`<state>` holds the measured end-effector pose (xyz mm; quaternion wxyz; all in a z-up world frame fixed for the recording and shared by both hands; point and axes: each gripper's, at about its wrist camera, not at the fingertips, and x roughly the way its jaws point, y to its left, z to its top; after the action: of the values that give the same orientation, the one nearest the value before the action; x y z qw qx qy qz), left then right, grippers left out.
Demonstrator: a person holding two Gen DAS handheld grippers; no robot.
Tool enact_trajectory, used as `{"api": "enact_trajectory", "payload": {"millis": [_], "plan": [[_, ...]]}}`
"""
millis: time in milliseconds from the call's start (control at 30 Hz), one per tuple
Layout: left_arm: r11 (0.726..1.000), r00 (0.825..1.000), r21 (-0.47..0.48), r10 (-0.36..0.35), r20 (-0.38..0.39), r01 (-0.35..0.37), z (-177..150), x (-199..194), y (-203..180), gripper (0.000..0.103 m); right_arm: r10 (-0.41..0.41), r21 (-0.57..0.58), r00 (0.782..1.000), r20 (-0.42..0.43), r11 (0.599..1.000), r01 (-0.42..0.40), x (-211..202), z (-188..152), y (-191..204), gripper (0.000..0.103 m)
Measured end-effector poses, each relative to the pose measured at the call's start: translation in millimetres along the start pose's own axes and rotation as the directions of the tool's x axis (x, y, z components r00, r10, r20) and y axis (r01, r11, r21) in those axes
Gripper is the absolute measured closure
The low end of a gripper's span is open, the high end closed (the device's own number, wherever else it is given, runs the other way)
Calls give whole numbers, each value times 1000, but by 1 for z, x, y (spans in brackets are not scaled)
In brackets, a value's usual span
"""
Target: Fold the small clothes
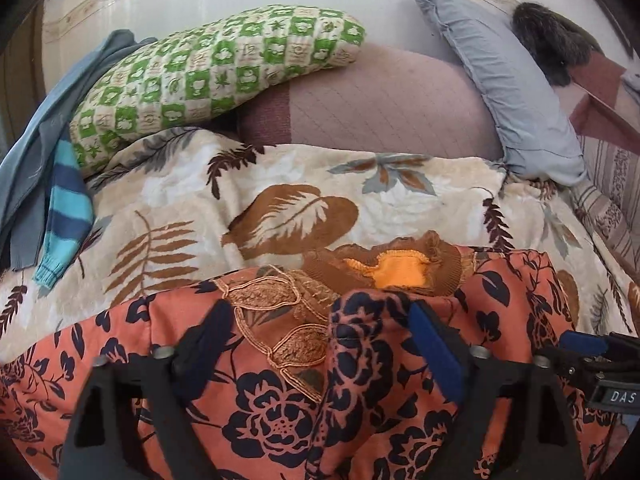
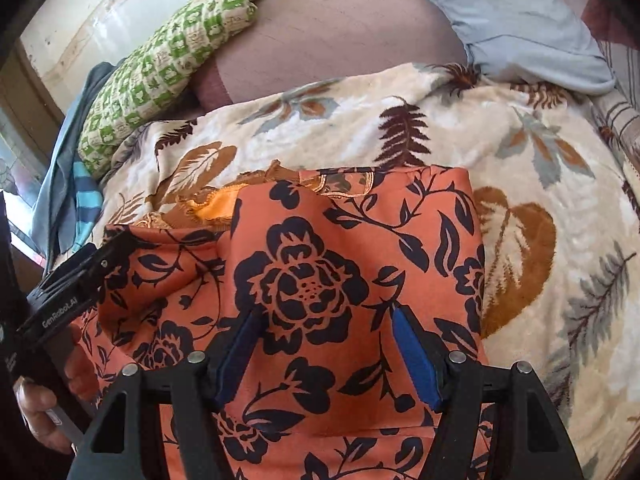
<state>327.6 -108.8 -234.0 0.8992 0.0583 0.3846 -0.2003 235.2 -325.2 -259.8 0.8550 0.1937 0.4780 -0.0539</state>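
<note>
Left gripper jaws wide apart, nothing pinched; a raised fold of the orange flowered garment bunches between them, against the blue pad. Right gripper jaws also spread wide, empty, hovering over flat cloth. Garment lies directly under both, spread on the leaf-print blanket, brown collar at the far end, so its long axis runs away from the jaws. Left gripper looks nearer the collar; likely next grab is an edge.
</note>
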Motion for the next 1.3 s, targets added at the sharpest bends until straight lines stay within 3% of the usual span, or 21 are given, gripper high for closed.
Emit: {"api": "enact_trajectory", "payload": {"millis": [67, 100, 200, 333, 567, 700, 867, 967, 1067, 1167, 1300], "plan": [[999, 998, 14, -35, -57, 36, -1, 10, -1, 91, 10, 14, 1000, -13, 1000, -10, 3, -1, -1, 31], [998, 995, 3, -59, -79, 59, -4, 15, 0, 93, 11, 21, 1000, -15, 1000, -11, 3, -2, -2, 31], [998, 996, -19, -66, -62, 65, -7, 11, 5, 94, 8, 44, 1000, -4, 999, -7, 2, -1, -6, 31], [988, 996, -122, -88, 33, 92, 1, -17, 35, 95, -22, 66, 999, 49, 998, 19, -6, 1, -14, 31], [949, 991, -312, 84, 102, -48, -8, -55, 115, 95, -43, 150, 981, 190, 989, 14, -35, 13, -35, 31], [930, 992, -348, 130, 5, -120, -26, -54, 130, 95, -25, 160, 982, 186, 987, -6, -33, 16, -36, 31], [939, 986, -302, 150, -65, -163, -42, -63, 126, 95, 24, 141, 988, 154, 989, -46, -19, 15, -26, 31], [934, 978, -305, 143, -155, -185, -54, -60, 130, 95, 37, 83, 994, 99, 996, -45, -6, 14, -11, 31], [919, 961, -347, 95, -260, -184, -69, -53, 140, 94, -38, -9, 995, -87, 999, 38, 30, 4, 5, 31], [914, 954, -367, 64, -292, -173, -78, -53, 144, 94, -164, -189, 986, -39, 970, 154, 39, -5, 27, 29], [921, 947, -340, 82, -311, -192, -80, -55, 139, 90, -142, -138, 989, -45, 981, 134, 46, -6, 19, 25]]}}
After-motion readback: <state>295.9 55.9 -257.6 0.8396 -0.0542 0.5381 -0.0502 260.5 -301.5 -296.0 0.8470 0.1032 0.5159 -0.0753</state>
